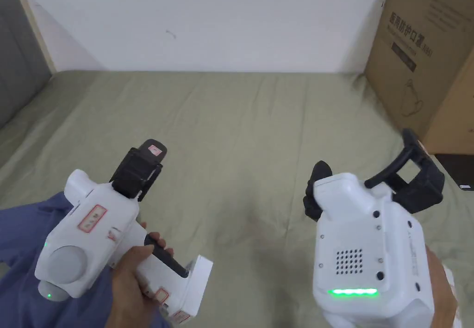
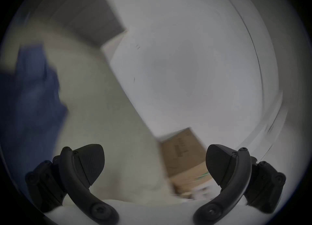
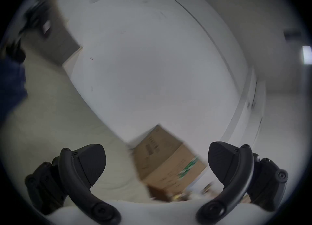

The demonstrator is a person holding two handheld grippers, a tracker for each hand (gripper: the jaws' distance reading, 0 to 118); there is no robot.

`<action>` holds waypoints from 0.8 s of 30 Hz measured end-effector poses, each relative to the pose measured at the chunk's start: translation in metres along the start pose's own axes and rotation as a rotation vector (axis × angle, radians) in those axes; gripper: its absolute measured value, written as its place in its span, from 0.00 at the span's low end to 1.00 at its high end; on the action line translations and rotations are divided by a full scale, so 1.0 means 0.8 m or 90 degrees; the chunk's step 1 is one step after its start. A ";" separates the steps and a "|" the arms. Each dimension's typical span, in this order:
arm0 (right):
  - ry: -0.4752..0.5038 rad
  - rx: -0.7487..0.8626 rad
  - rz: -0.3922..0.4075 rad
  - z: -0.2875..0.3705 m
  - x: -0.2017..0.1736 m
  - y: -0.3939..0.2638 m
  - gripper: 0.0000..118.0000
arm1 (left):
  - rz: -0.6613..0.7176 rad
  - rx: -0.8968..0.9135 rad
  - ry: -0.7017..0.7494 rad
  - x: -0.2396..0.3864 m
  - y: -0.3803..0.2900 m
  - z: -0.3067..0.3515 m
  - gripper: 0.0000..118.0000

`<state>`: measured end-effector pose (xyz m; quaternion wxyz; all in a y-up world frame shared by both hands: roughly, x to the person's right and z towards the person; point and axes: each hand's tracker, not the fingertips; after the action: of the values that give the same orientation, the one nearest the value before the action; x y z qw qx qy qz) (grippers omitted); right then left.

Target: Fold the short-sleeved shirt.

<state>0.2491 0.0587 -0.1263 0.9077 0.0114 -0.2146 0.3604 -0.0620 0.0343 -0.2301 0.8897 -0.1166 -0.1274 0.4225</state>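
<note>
The shirt (image 1: 18, 236) is lying crumpled on the olive-green bed (image 1: 240, 125), at its near left corner in the head view. It is blue-purple, bunched in soft folds and not yet folded. In the left gripper view it is showing as a blurred blue heap (image 2: 32, 97) at the left edge.

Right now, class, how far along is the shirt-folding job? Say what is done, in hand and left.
Done: nothing visible; the blue shirt lies bunched at the near left of the green bed sheet. In hand: nothing; the left gripper and right gripper are both open and empty, above the sheet. Left: grasp, spread flat, then make every fold.
</note>
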 end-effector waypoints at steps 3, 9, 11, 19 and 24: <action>0.066 -0.066 -0.199 -0.011 0.025 -0.008 1.00 | -0.299 0.053 0.048 0.035 -0.018 0.005 1.00; 0.123 -0.128 -0.410 -0.018 0.043 -0.030 1.00 | -0.703 0.096 0.093 0.048 -0.072 0.001 1.00; 0.125 -0.132 -0.416 -0.017 0.041 -0.033 1.00 | -0.670 0.093 0.091 0.043 -0.078 0.003 1.00; 0.139 -0.140 -0.416 -0.016 0.037 -0.032 1.00 | -0.662 0.096 0.096 0.045 -0.074 0.004 1.00; 0.142 -0.137 -0.414 -0.015 0.037 -0.030 1.00 | -0.664 0.101 0.096 0.044 -0.072 0.005 1.00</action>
<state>0.2882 0.0621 -0.1222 0.9887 -0.0562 -0.1362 0.0272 -0.0004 0.0270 -0.2038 0.9945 -0.0003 -0.0714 -0.0771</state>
